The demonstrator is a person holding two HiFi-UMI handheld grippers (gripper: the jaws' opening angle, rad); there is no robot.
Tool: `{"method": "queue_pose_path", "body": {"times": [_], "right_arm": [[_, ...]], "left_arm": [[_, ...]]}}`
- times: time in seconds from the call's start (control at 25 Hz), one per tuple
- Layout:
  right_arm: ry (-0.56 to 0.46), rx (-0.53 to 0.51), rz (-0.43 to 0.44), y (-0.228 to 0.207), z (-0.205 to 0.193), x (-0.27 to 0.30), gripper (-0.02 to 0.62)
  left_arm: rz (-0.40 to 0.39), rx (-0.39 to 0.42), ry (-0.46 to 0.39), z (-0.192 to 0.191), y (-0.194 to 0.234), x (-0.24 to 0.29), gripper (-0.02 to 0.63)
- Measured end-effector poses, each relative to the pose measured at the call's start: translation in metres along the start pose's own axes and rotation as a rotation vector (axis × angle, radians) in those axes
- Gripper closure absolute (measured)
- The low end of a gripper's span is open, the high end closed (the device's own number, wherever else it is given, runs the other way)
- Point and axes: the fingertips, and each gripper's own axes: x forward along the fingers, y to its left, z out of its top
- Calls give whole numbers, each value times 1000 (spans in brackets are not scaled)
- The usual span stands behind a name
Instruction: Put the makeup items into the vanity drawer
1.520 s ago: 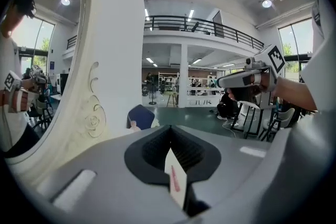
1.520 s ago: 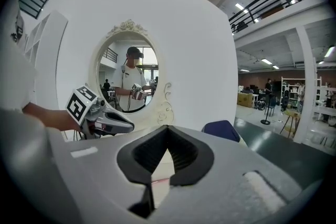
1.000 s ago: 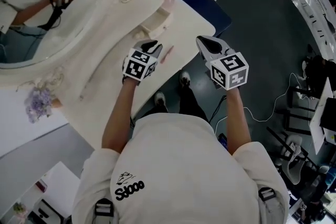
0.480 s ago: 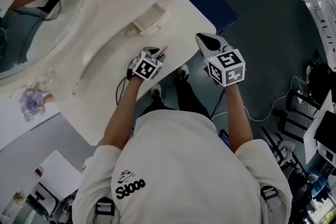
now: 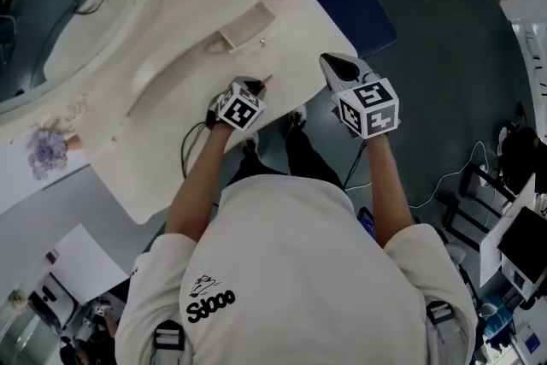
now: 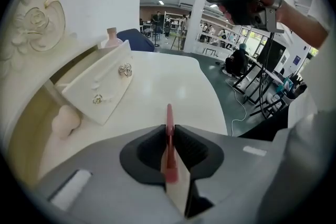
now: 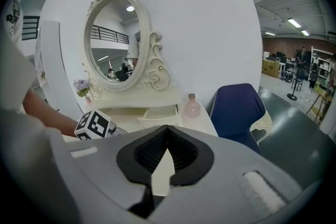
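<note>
Left gripper (image 5: 255, 86), just dropped to frame centre, is closing on the pink stick (image 6: 169, 119); right gripper (image 5: 337, 66) is hovering shut; drawer (image 5: 246, 30) next

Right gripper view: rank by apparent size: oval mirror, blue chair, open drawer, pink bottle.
1. cream-framed oval mirror
2. dark blue padded chair, nearer the camera, so its true size is unsure
3. open cream vanity drawer
4. small pink glass bottle

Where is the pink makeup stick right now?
In the left gripper view, the pink makeup stick sits between the closing jaws of the left claw, pointing out over the white vanity top, with the open drawer ahead to its left.
</note>
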Motion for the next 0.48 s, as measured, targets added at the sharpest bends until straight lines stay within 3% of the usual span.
{"method": "queue_pose_path", "body": {"times": [0.2, 0.48], "right_arm": [[10, -14, 35, -2, 1, 9, 592], [-22, 7, 60, -17, 16, 19, 592]], "left_arm": [[11, -10, 4, 1, -1, -1, 541], [110, -59, -101, 40, 24, -33, 541]]}}
